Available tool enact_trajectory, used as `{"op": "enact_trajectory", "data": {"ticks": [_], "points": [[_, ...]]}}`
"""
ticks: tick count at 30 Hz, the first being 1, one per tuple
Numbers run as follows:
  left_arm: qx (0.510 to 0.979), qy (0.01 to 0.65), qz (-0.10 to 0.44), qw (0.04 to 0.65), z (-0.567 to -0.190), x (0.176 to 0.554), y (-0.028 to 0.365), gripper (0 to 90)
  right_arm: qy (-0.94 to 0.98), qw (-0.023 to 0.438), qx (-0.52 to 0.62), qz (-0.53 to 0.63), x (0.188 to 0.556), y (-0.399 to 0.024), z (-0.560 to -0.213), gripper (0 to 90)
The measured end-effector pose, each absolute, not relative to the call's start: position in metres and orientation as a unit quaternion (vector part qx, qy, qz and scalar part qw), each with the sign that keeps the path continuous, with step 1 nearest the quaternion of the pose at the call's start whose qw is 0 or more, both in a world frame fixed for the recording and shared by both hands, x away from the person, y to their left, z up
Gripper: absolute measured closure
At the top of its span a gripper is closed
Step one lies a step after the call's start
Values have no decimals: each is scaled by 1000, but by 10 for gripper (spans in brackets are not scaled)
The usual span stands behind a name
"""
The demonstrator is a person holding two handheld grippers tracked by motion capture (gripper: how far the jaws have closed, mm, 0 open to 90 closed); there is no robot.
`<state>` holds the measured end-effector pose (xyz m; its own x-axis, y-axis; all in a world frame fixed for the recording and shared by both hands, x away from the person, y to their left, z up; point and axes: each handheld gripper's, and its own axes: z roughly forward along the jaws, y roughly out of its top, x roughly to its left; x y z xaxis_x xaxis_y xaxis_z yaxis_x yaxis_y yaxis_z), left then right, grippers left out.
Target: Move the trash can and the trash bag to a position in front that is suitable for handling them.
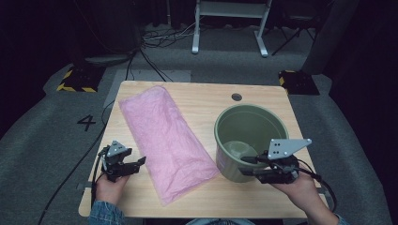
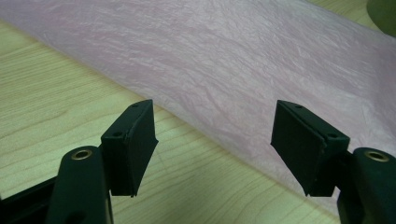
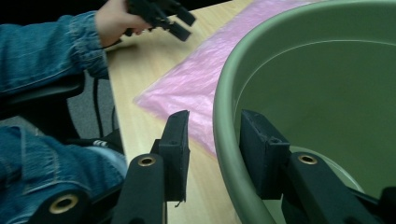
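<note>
Dark floor surrounds the wooden counter (image 1: 197,96). On it, a pink bag (image 1: 164,140) lies flat beside a green bin (image 1: 248,136). Right hand-held gripper (image 3: 212,154) straddles the bin's rim, jaws apart, probably to steady it. Left hand-held gripper (image 2: 212,140) waits wide open near the bag.

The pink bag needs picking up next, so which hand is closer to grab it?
Probably the left. The left tongs are open and point at the pink bag, right beside its edge on the table. The right tongs straddle the green bucket's rim, without visibly pressing on it.
</note>
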<state>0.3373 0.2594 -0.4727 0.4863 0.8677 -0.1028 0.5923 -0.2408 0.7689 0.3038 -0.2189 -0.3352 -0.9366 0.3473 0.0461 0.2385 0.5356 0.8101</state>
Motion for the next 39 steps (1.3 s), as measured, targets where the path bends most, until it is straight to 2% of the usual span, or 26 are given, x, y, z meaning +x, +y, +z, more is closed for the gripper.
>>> {"op": "enact_trajectory", "data": {"ticks": [12,19,25,28,39], "points": [[772,471,174,390,-473,345,254,308,876,44,133,462,264,-203,-338,605],[775,467,175,388,-472,348,251,308,876,51,124,463,257,-199,-338,582],[772,473,177,386,-470,352,253,309,859,90,131,487,257,-214,-320,519],[774,480,182,371,-469,356,254,332,849,103,151,496,262,-226,-312,502],[770,491,179,365,-472,363,263,326,827,155,213,496,280,-269,-299,470]]}}
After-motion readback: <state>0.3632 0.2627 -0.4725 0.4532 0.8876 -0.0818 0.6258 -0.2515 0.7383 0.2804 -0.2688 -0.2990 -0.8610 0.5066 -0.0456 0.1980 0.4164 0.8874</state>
